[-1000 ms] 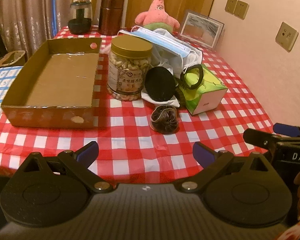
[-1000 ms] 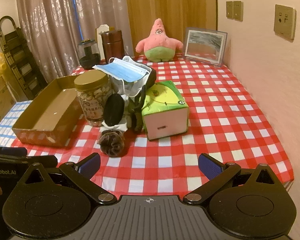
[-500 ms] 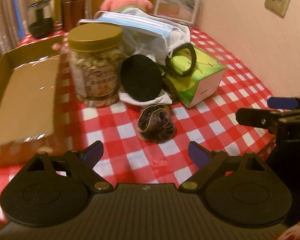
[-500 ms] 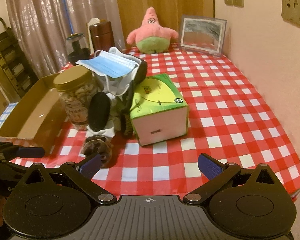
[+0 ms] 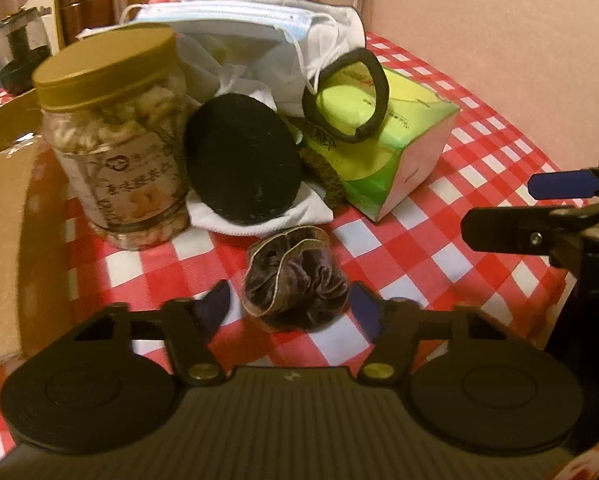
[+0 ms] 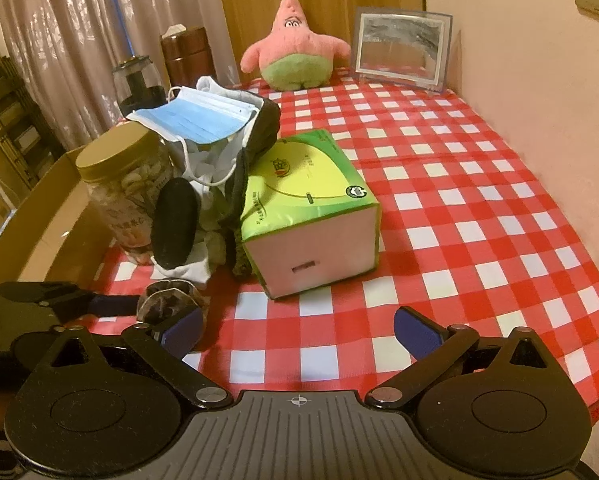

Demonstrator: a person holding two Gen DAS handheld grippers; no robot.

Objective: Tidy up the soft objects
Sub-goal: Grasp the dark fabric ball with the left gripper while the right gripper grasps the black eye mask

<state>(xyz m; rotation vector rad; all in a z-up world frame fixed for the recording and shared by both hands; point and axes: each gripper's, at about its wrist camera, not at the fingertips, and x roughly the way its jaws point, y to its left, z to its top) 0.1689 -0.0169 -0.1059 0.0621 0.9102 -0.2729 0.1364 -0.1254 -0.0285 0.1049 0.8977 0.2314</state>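
Straddling the scrunchie [image 5: 295,276]: left tongs [image 5: 289,306] parted, nothing gripped; right tongs [image 6: 297,330] parted, idle.
Risk: closing too high pinches only ruffle, which slips onto the table [image 6: 479,216].

1. The table [image 6: 479,208] wears a red-and-white checked cloth.
2. A green tissue box [image 6: 307,216] sits near its middle, my landmark.
3. Left of the box stands a gold-lidded nut jar [image 5: 115,140]; beyond the jar lies a cardboard tray [image 6: 55,216].
4. In front of the box lies a dark scrunchie [image 5: 295,280].
5. Far behind the box sit a pink plush starfish [image 6: 295,48] and a picture frame [image 6: 401,50].
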